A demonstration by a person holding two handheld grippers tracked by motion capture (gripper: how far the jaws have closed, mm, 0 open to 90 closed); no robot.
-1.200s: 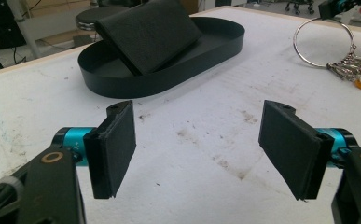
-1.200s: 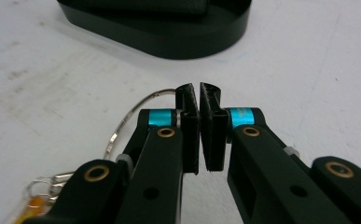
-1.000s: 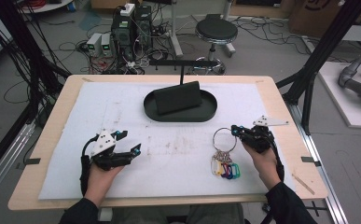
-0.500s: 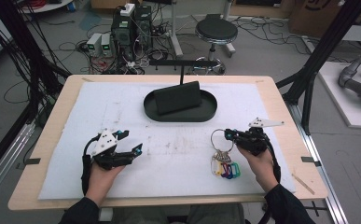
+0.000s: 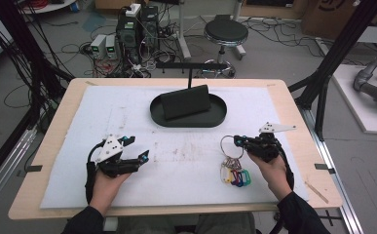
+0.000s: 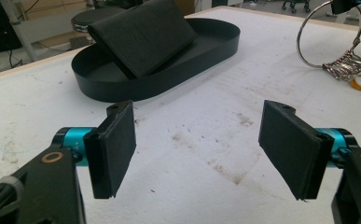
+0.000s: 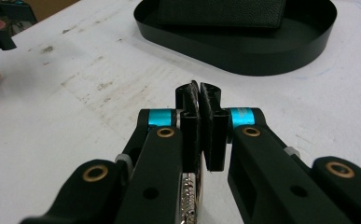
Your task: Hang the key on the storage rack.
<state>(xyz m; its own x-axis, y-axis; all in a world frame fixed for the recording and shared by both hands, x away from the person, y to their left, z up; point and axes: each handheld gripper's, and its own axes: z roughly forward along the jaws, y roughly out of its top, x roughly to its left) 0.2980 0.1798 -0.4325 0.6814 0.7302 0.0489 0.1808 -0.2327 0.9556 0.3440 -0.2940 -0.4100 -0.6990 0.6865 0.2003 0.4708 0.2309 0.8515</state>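
Right gripper (image 5: 238,142) nudged left, clamped on key ring (image 5: 229,144); left gripper (image 5: 138,149) wide; black tray (image 5: 188,118) beyond.

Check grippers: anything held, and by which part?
The right gripper pinches the key ring by its large metal loop; keys and tags hang below. The left gripper is open, holding nothing.

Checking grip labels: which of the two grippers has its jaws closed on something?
The right gripper, pinching the large key ring above the coloured tags. The left gripper stands wide open over bare mat.
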